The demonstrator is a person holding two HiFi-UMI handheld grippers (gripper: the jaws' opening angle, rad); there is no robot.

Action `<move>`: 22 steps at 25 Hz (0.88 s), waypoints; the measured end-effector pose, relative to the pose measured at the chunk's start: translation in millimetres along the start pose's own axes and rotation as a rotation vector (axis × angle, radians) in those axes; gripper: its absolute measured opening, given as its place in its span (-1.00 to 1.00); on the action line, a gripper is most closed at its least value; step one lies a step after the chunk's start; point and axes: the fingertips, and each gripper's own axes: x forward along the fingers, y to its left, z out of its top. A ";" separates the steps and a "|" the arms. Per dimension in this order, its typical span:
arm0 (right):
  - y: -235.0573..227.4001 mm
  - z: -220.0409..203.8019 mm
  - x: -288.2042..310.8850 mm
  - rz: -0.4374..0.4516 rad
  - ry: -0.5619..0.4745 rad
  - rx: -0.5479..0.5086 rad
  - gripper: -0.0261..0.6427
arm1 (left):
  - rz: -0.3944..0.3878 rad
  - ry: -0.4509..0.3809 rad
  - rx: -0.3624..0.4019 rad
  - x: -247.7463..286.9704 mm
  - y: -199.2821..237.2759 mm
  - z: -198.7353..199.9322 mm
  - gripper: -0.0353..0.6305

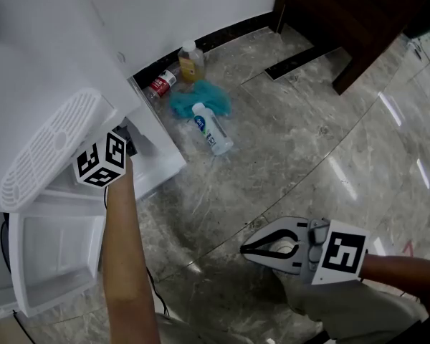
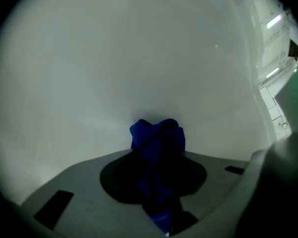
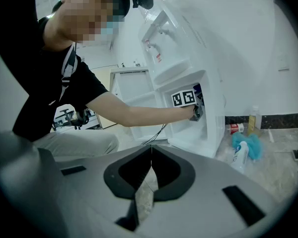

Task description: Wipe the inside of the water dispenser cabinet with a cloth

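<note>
The white water dispenser (image 1: pixel 50 84) stands at the left, and its lower cabinet is open. My left gripper (image 2: pixel 157 133) reaches into that cabinet; in the head view only its marker cube (image 1: pixel 100 160) shows at the opening. Its jaws are shut on a bunched dark blue cloth (image 2: pixel 158 148), which presses against the white inner wall (image 2: pixel 139 58). The cloth hides the fingertips. My right gripper (image 1: pixel 252 249) hangs low over the marble floor at the right, shut with nothing in it. In the right gripper view (image 3: pixel 150 150) it faces the dispenser (image 3: pixel 188 78).
The cabinet door (image 1: pixel 54 256) hangs open at the lower left. Beside the dispenser lie a white bottle (image 1: pixel 212 129) on a teal cloth (image 1: pixel 183 102), an amber bottle (image 1: pixel 191 61) and a red one (image 1: pixel 160 84). Dark wooden furniture (image 1: pixel 351 20) stands at the far right.
</note>
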 end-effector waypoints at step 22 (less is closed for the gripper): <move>26.1 58.0 133.0 0.251 -0.034 -0.172 -0.93 | -0.463 0.246 0.002 -244.4 -31.6 2.5 -0.56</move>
